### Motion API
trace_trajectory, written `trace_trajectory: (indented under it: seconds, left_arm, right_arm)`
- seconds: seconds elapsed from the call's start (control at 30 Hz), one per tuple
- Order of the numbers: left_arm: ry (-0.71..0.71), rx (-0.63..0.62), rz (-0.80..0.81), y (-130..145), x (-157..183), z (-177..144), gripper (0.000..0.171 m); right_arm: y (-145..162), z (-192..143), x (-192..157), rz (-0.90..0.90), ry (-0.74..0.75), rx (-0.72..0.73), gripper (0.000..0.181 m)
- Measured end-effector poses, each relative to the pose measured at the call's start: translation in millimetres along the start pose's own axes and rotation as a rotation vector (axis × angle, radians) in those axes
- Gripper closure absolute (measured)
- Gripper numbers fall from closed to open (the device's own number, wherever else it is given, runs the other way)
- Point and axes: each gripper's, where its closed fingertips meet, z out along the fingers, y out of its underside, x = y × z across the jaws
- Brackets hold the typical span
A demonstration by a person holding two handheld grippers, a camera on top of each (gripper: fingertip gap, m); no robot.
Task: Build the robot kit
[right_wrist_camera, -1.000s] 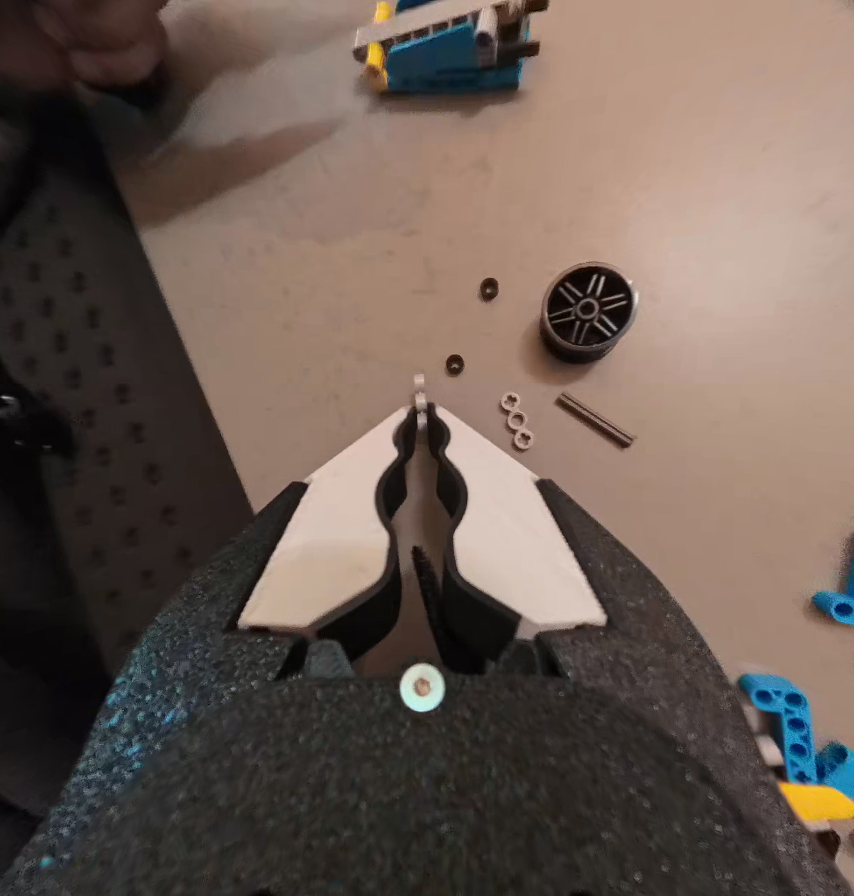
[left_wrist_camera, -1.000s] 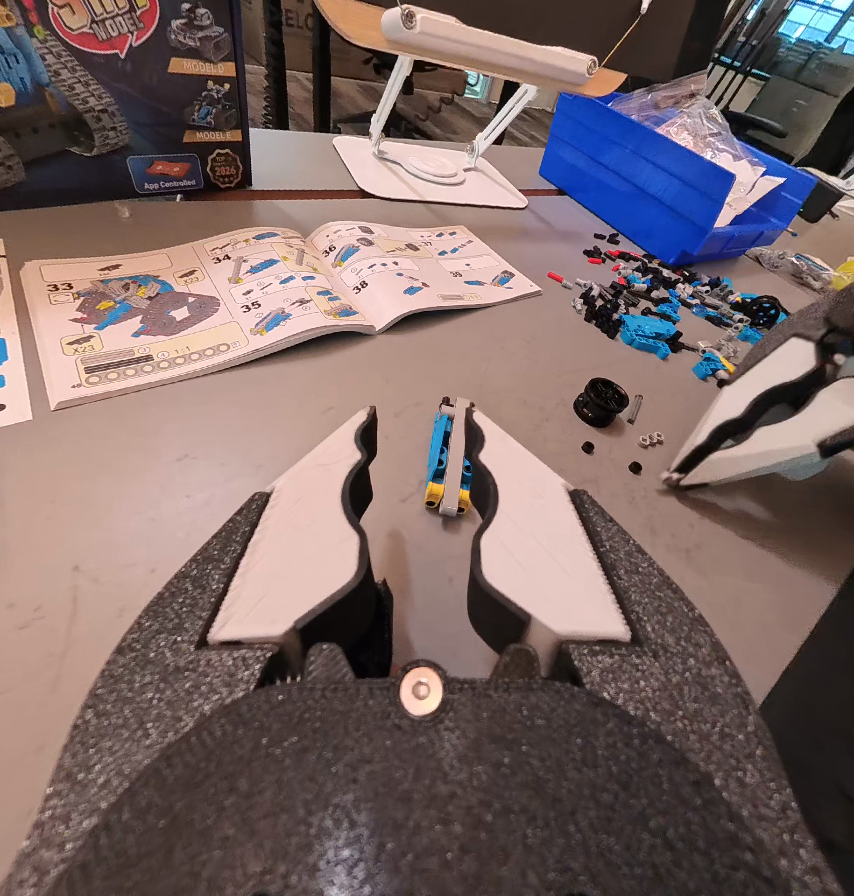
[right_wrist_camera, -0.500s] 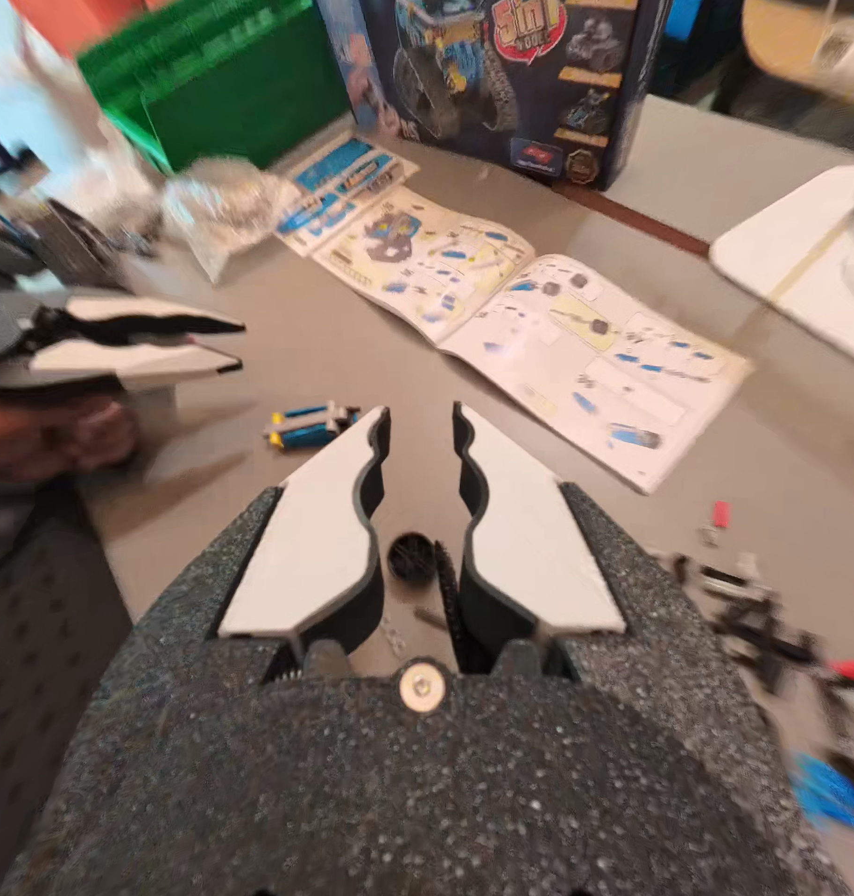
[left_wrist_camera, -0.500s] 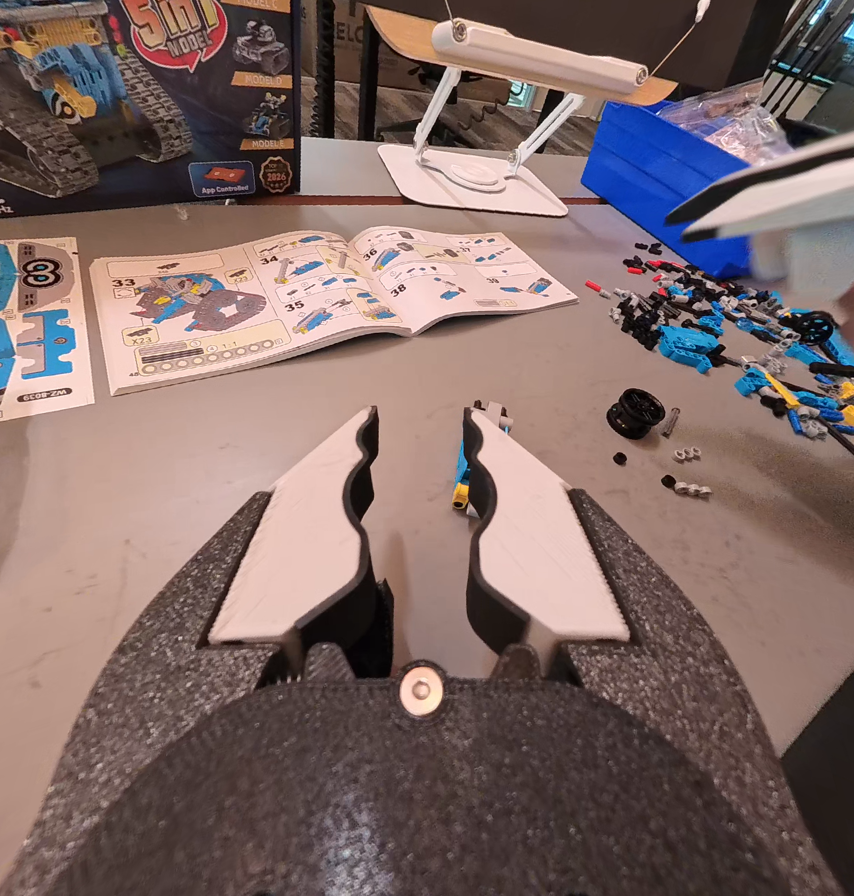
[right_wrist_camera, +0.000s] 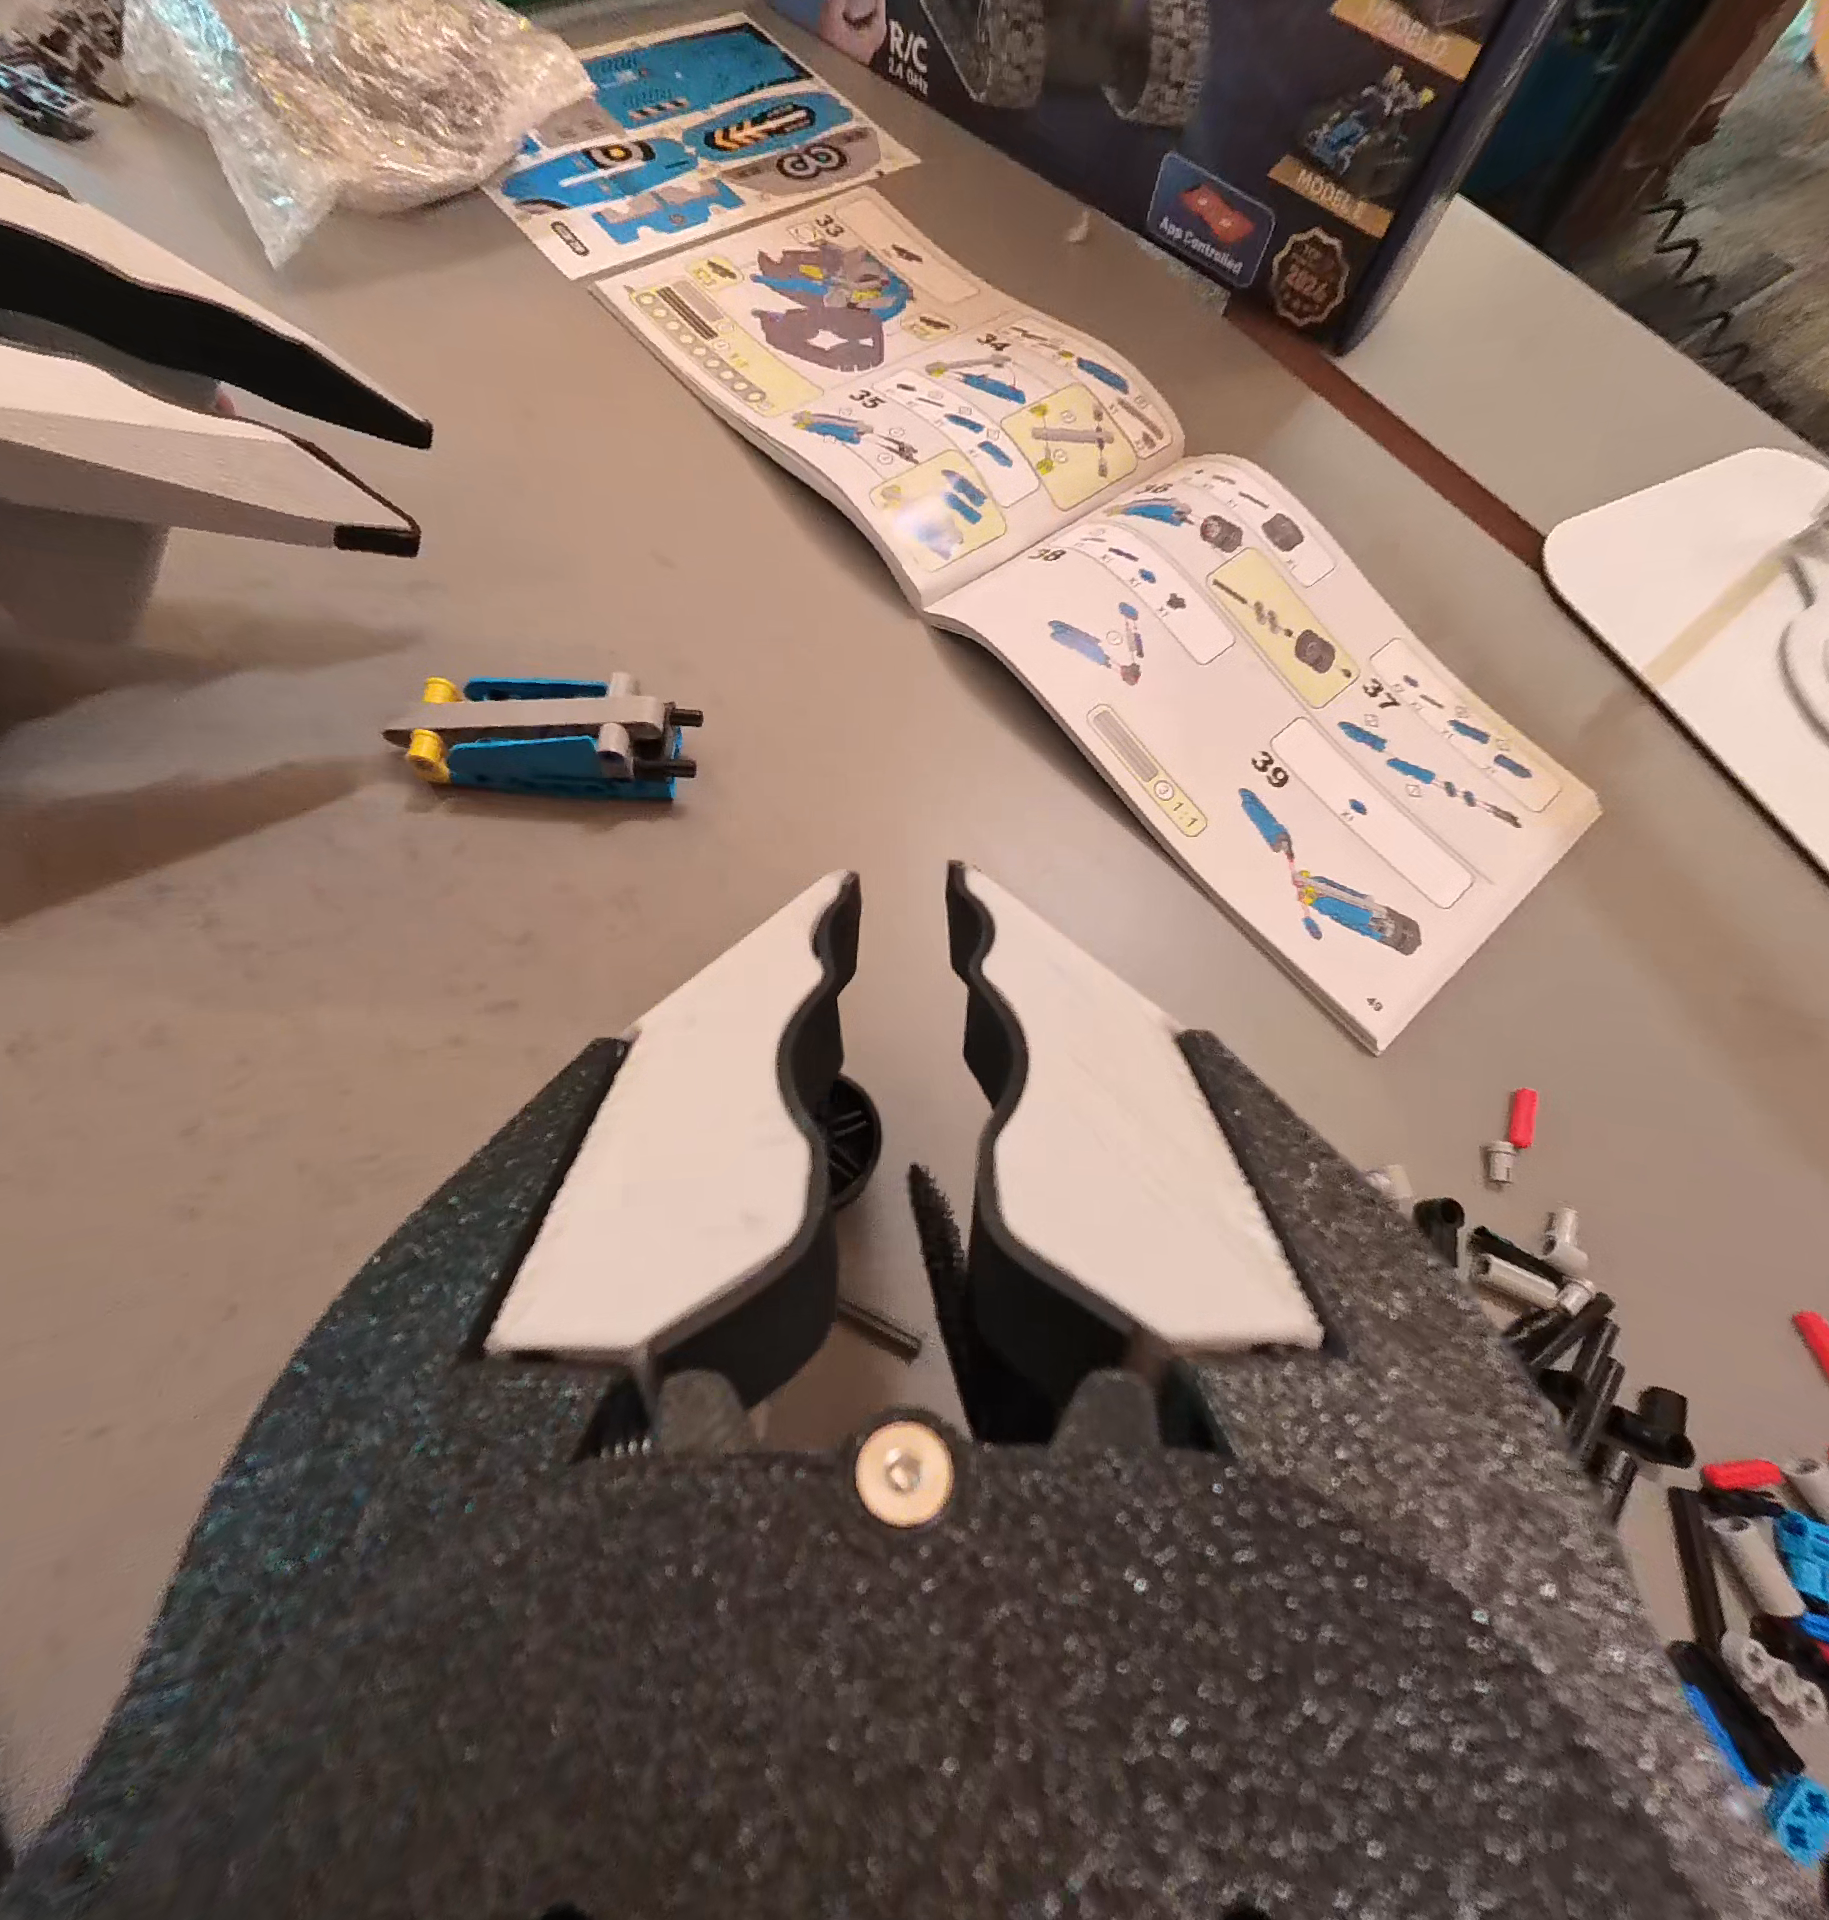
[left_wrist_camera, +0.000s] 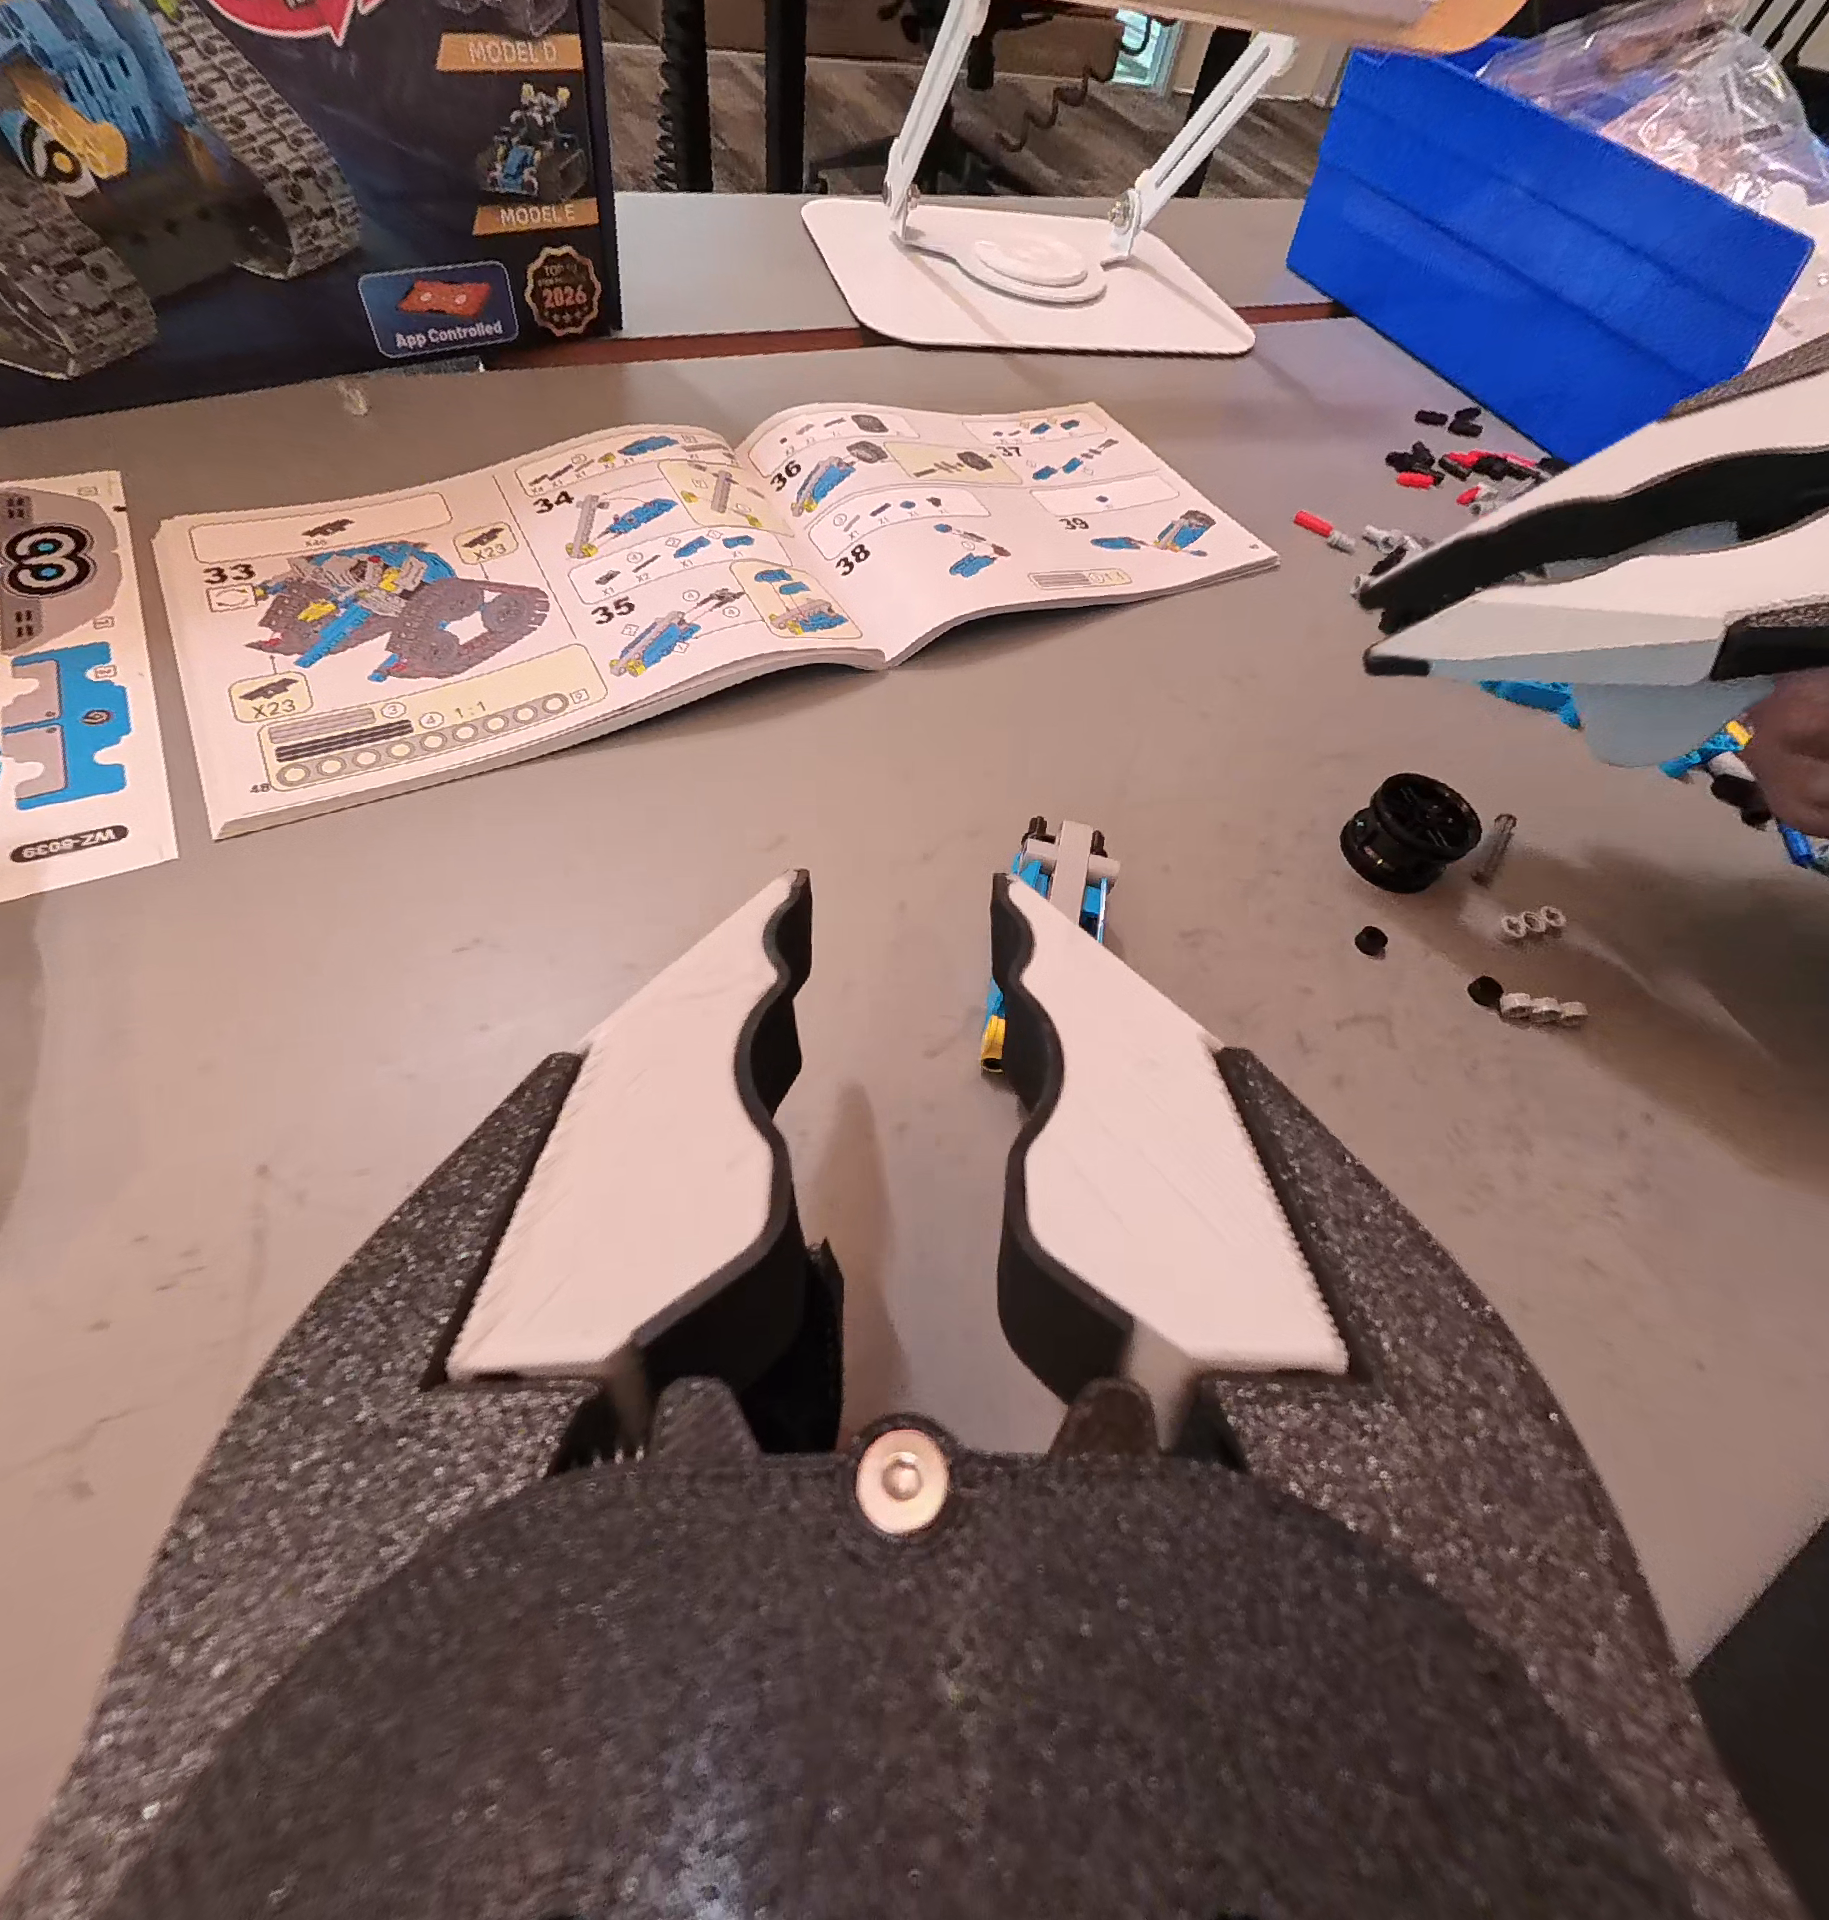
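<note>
- Right gripper (right_wrist_camera: 902, 883) now standing open, empty, lifted off the table (right_wrist_camera: 266, 1039); its small grey piece (left_wrist_camera: 1542, 1008) lying released.
- Left gripper (left_wrist_camera: 899, 894) backing off the blue assembly (right_wrist_camera: 546, 740).

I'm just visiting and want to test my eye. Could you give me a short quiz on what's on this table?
1. True or false: the left gripper is clamped on the blue and grey brick assembly.
2. Which lies nearest the black wheel? A) sticker sheet B) small dark axle C) blue bin
3. Fill in: the instruction booklet lies ____ on the table.

Key: 1 false, both grippers are open and empty; 2 B; 3 open.
</note>
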Motion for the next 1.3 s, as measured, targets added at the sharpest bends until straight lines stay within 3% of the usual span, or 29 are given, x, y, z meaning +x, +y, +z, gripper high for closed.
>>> trace_trajectory:
  seconds: [1.3]
  left_arm:
    - [0.004,0.012,0.016,-0.5,2.2,-3.7,0.138]
  right_arm:
    - [-3.1,-7.0,14.6,0.059,0.025,0.034,0.164]
